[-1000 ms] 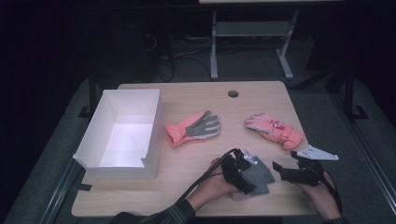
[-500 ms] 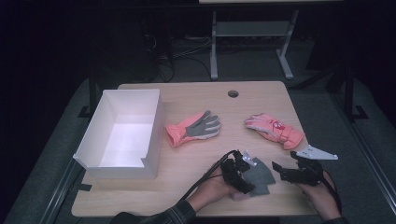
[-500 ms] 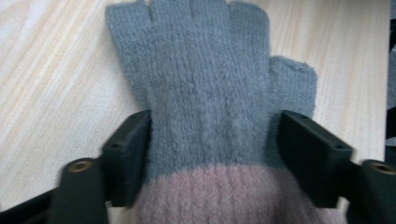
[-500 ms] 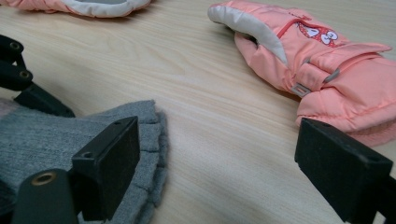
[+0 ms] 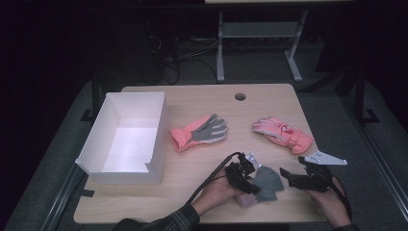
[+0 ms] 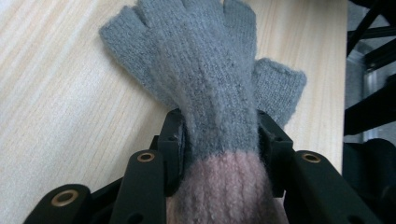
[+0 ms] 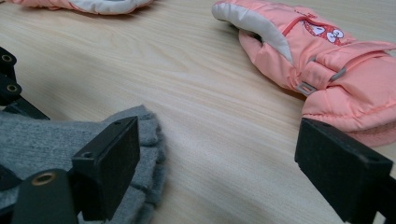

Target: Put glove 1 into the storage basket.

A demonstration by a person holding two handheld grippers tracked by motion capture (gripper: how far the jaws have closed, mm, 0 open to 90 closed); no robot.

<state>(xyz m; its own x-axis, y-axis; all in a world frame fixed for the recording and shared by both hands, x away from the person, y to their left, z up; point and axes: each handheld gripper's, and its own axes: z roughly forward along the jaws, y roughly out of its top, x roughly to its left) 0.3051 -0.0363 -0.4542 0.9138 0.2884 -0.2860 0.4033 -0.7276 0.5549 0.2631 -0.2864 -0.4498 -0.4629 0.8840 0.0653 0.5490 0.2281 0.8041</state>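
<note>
Closing in on that grey knit glove (image 6: 205, 84) looks right so far: your left gripper (image 5: 246, 179) has just been squeezing down, and in the left gripper view the jaws sit on either flank of the glove, right where the grey knit meets the pink cuff, pinching it. The glove lies near the table's (image 5: 202, 96) front edge, around 5 o'clock from the table's middle, fingers fanned out flat toward your right gripper (image 5: 294, 178).

Tip from me: get a firm bite before you lift. Knit is squishy and will bunch, so let the jaws settle fully, or it'll probably slip out. Lift straight up so the fingers don't drag.

Your right gripper hovers at about 3 o'clock of the glove, jaws spread with nothing between them. Keep it clear of the fingertips. The white box (image 5: 126, 139) sits off at 9 o'clock if that's where it's going, and you'll pass the coral glove with the grey palm (image 5: 199, 132) on the way. The pink padded mitten (image 7: 317, 70) at 2 o'clock is out of your path.
</note>
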